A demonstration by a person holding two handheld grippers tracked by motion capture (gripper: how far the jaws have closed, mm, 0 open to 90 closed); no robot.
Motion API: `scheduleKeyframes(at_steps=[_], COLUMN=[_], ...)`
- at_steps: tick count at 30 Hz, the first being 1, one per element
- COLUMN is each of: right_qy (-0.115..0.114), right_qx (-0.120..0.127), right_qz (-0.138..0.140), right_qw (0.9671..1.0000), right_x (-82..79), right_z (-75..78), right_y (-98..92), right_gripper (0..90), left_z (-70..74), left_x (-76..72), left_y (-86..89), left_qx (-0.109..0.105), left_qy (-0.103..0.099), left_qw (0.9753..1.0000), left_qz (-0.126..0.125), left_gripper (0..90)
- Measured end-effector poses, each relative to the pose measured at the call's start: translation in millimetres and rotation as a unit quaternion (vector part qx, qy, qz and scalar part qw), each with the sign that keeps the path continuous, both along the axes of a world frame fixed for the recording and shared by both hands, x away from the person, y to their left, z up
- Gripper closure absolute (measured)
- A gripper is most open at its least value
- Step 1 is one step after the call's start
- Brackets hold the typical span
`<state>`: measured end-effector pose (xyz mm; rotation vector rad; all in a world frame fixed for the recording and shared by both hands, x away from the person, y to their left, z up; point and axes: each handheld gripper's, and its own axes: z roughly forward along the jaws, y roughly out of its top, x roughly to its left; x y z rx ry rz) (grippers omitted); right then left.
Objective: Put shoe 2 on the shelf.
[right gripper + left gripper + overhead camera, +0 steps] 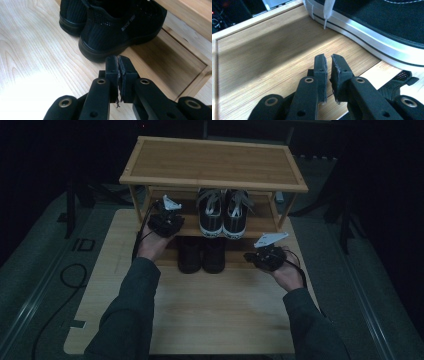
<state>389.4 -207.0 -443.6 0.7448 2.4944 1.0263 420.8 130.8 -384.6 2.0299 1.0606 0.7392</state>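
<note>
A wooden shoe rack stands at the far end of a low wooden table. On its middle shelf sits a pair of black sneakers with white soles, laces hanging. Under that shelf stands a pair of black mesh shoes, heels towards me. My left gripper hovers over the shelf's left part, beside a sneaker's white sole; its jaws are shut on nothing. My right gripper hangs low at the rack's right front, shut and empty, just behind the nearer black shoe's heel.
The rack's top board is bare. Bare tabletop lies between my forearms and the front edge. The rack's bottom frame rail runs to the right of the black shoes. A black cable loops on the grey floor at the left.
</note>
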Motion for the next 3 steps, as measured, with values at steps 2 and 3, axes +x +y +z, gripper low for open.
scheduleKeyframes(at_steps=[2,3], right_qy=[0.000,0.001], right_qx=[0.000,0.000], right_qz=[0.000,-0.001], right_qw=[1.0000,1.0000], right_x=[0.2,0.4], right_z=[-0.7,-1.2], right_y=[-0.9,-1.7], right_gripper=[86.6,86.6], left_z=[0.1,0.8], left_x=[-0.3,-1.1], left_y=[0.8,2.4], left_qx=[-0.001,-0.002], left_qy=[-0.001,-0.002], left_qw=[1.0000,1.0000], left_qz=[-0.001,-0.001], left_gripper=[82.1,82.1])
